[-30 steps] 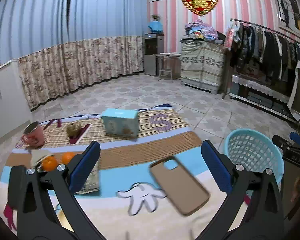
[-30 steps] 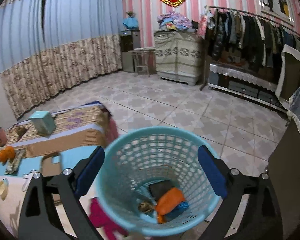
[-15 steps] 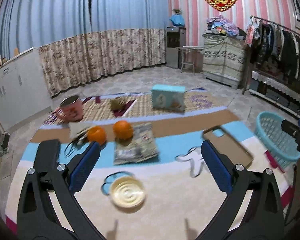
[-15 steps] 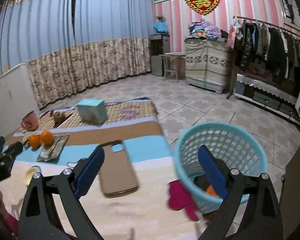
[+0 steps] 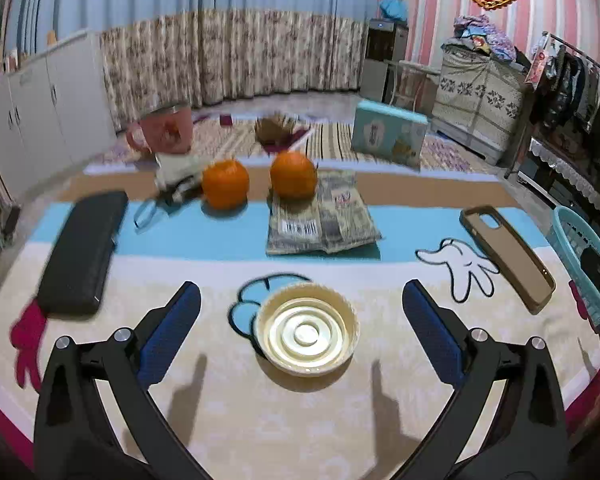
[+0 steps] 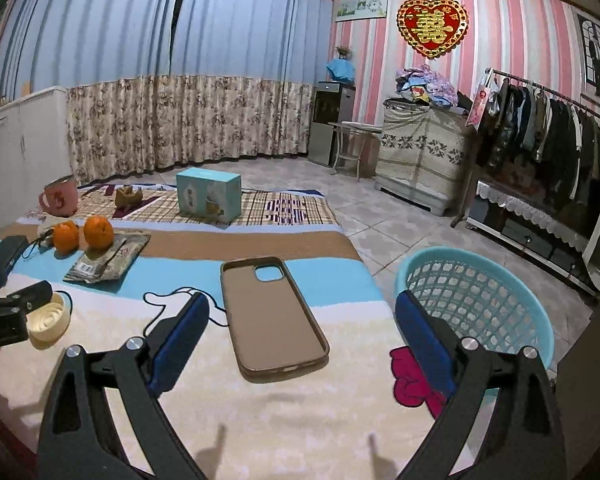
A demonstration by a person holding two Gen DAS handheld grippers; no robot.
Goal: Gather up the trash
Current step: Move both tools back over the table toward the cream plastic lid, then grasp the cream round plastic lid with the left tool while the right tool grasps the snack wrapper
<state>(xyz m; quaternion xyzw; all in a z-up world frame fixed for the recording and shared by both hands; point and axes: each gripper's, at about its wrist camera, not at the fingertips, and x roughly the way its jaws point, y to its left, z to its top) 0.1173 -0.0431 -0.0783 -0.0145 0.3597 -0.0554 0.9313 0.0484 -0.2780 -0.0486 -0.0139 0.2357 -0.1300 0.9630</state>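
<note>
Left wrist: cream ridged lid [image 5: 306, 330], upturned

Two oranges [image 5: 225, 189] [image 5: 293, 175], one lid [image 5: 307, 334], one phone case [image 6: 273, 313], one basket [image 6: 476, 300], one mug [image 5: 165, 131].

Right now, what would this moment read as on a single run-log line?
phase: approach | left tongs: open, around cream lid | right tongs: open, over brown phone case | basket: beside table

Both wrist views look low across the blanket [image 5: 300, 420], sharing oranges [image 5: 225, 189] and phone case [image 6: 274, 314].
</note>
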